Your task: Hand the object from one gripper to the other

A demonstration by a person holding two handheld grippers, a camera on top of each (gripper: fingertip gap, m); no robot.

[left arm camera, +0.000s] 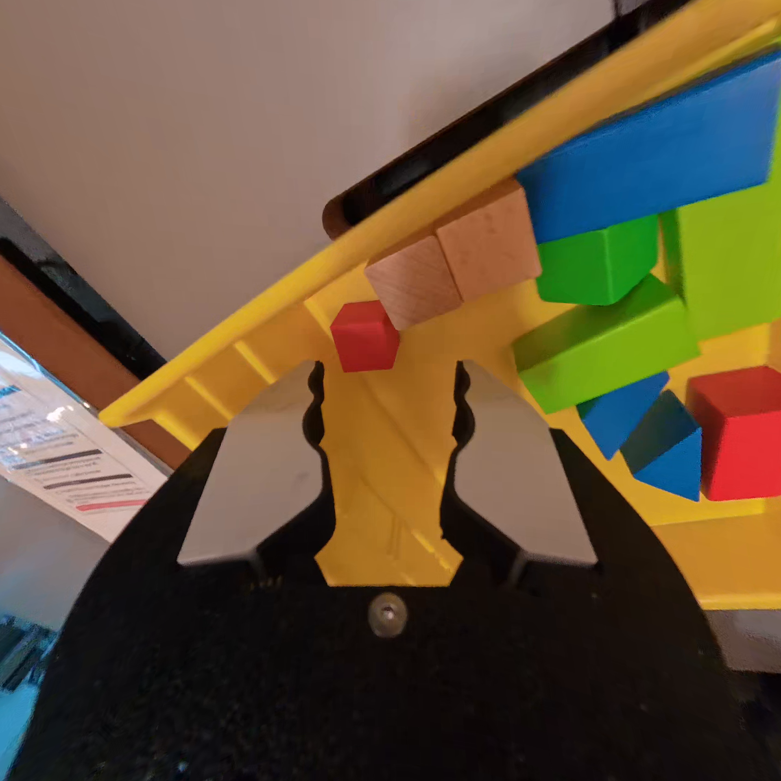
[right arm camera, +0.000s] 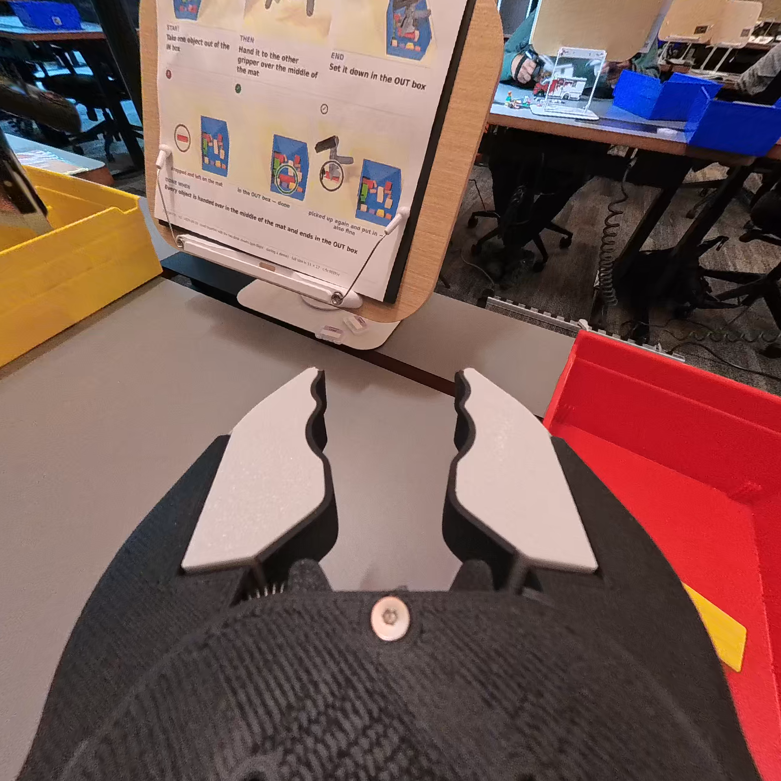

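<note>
Left wrist view looks down into a yellow bin [left arm camera: 236, 380] holding wooden blocks. The left gripper [left arm camera: 389, 367] hangs over the bin floor with its fingers [left arm camera: 270, 443] spread and nothing between them. Just beyond the fingertips sits a small red cube [left arm camera: 365, 336], clear of both pads, one corner touching a plain wood block [left arm camera: 414, 281]. A second wood block [left arm camera: 488, 243] lies against the first. To the right are a long blue block [left arm camera: 651, 169], a dark green cube [left arm camera: 596, 266], a light green bar [left arm camera: 604, 346], two blue wedges [left arm camera: 659, 448] and a larger red cube [left arm camera: 739, 435].

Right wrist view shows the right gripper [right arm camera: 389, 372] above a grey table [right arm camera: 126, 422], its fingers [right arm camera: 270, 465] also spread and bare. A red bin [right arm camera: 676, 422] stands to its right with a yellow piece [right arm camera: 722, 638] inside, near the gripper body. The yellow bin [right arm camera: 76, 262] is at far left, and an instruction sheet on a stand [right arm camera: 296, 148] faces the gripper.
</note>
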